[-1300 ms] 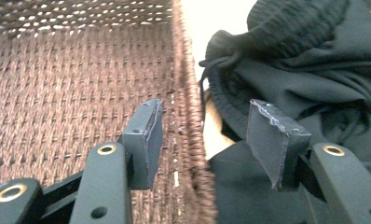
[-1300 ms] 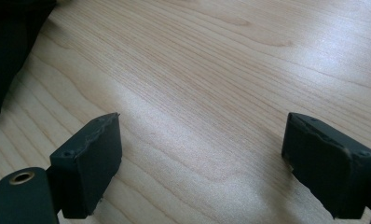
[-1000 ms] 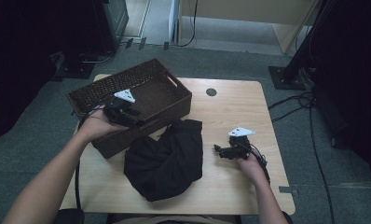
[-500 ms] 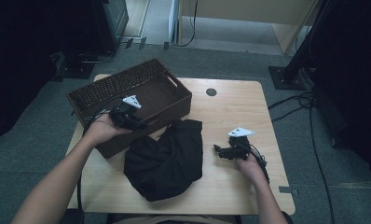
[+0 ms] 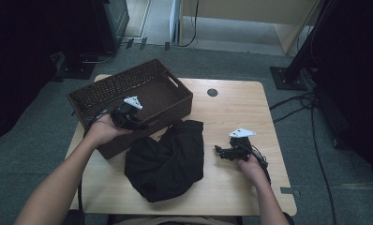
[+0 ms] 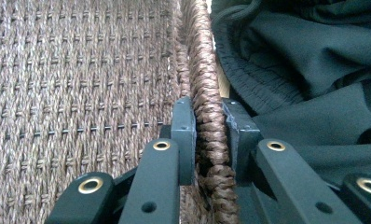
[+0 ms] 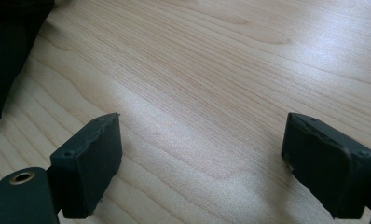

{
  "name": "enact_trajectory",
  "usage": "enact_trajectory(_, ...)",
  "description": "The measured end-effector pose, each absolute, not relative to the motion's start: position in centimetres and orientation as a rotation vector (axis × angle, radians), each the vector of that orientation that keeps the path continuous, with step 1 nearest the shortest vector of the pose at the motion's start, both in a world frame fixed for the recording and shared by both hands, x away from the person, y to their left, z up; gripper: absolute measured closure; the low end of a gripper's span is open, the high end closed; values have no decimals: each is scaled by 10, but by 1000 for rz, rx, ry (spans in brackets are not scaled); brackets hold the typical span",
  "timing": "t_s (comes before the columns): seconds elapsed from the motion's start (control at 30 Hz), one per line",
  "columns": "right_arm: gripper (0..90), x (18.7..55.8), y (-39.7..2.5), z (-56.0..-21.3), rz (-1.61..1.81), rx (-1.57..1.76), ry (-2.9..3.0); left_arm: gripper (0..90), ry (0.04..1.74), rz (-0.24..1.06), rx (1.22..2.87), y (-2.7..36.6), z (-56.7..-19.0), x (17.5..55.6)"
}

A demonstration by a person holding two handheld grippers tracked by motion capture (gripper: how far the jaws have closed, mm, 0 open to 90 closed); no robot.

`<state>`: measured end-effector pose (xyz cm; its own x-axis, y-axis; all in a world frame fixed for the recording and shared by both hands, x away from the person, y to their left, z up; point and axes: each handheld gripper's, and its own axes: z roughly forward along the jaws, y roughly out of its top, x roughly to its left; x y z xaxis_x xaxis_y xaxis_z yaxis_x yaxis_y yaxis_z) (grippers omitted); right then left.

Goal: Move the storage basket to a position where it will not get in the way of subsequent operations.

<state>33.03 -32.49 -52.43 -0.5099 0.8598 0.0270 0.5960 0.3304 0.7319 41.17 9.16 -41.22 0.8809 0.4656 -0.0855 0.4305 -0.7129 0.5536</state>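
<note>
The left gripper is clamped on the basket rim, centre-left; the right gripper rests spread. The cloth likely remains unpacked.

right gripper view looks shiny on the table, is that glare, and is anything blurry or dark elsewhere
Right gripper view: pale glare on the wooden table, near jaws soft. Left gripper view: evenly lit, weave of the wicker basket sharp. High view: dim, the black garment shows no detail.
</note>
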Motion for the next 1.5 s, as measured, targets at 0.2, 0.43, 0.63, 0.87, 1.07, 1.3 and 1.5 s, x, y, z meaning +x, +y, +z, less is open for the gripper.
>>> enact_trajectory(0.2,121,330,-325,-524,992,1287,2236,774,700,84,2455,93,-412,414)
enact_trajectory(0.43,121,329,-325,-524,992,1289,2236,773,839,110,2405,105,-413,422)
enact_trajectory(0.63,121,329,-324,-524,994,1291,2235,771,968,134,2355,121,-413,427)
enact_trajectory(0.87,122,329,-324,-524,995,1291,2234,774,1088,201,2313,142,-412,428)
enact_trajectory(1.07,121,329,-324,-524,995,1291,2234,771,1196,214,2256,162,-412,429)
enact_trajectory(1.3,121,329,-324,-524,996,1290,2234,771,1327,270,2200,177,-412,436)
enact_trajectory(1.5,121,329,-324,-524,996,1291,2234,769,1442,263,2144,179,-414,450)
